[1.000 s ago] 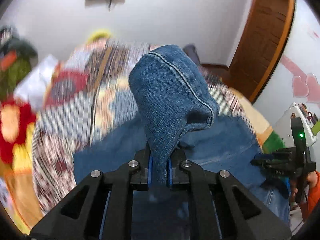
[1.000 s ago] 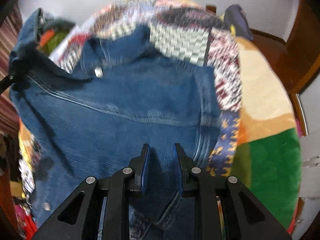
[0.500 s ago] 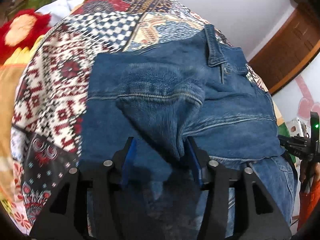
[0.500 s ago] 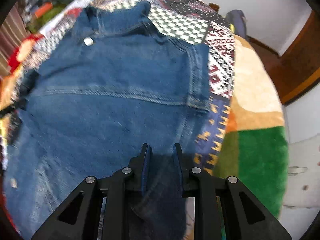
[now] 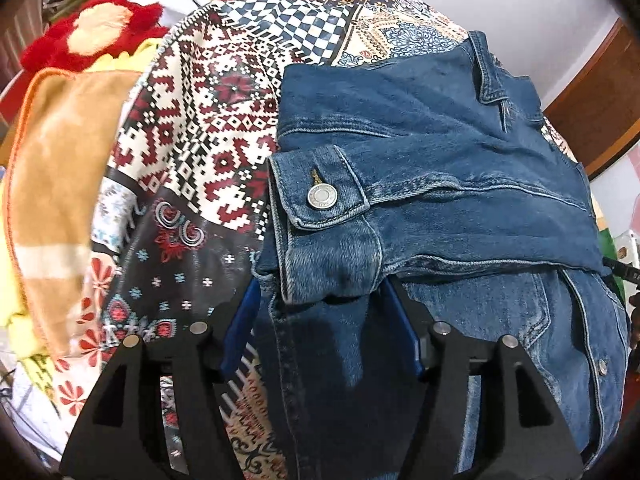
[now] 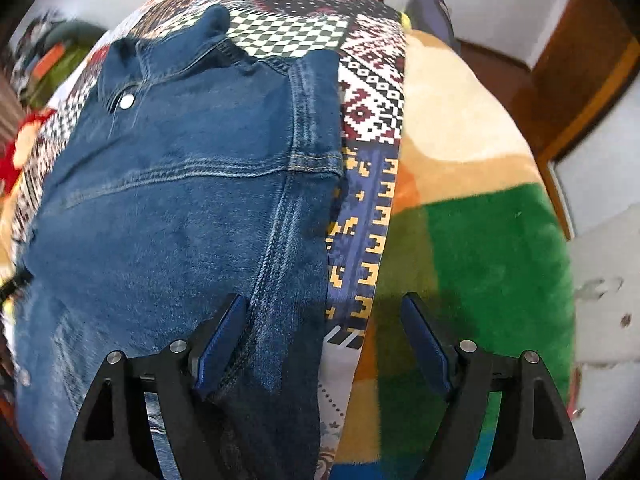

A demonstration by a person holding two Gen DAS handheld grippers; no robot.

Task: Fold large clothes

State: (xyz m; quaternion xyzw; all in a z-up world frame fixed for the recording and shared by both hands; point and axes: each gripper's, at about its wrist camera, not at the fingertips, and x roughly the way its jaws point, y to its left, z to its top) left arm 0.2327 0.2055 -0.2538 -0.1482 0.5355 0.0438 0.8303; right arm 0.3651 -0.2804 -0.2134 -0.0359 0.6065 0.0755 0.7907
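A blue denim jacket (image 5: 432, 152) lies spread on a patterned bedspread (image 5: 208, 128). In the left wrist view a sleeve is folded across the body, its buttoned cuff (image 5: 320, 196) lying just ahead of my left gripper (image 5: 320, 300). That gripper's jaws are opening and the cuff's edge lies loose between them, not pinched. In the right wrist view the jacket (image 6: 180, 200) fills the left half. My right gripper (image 6: 324, 320) stands over the jacket's right edge, its jaws opening wide, denim lying flat beneath them.
A red and cream plush toy (image 5: 96, 28) and an orange blanket (image 5: 52, 168) lie left of the jacket. A fleece blanket with a green patch (image 6: 488, 264) covers the bed's right side. A wooden door (image 6: 576, 76) stands beyond it. The other gripper shows at the right edge (image 5: 624, 272).
The left gripper brought the raised sleeve down onto the jacket and let it go. The right gripper, shut on the jacket's edge until half a second ago, has opened wide.
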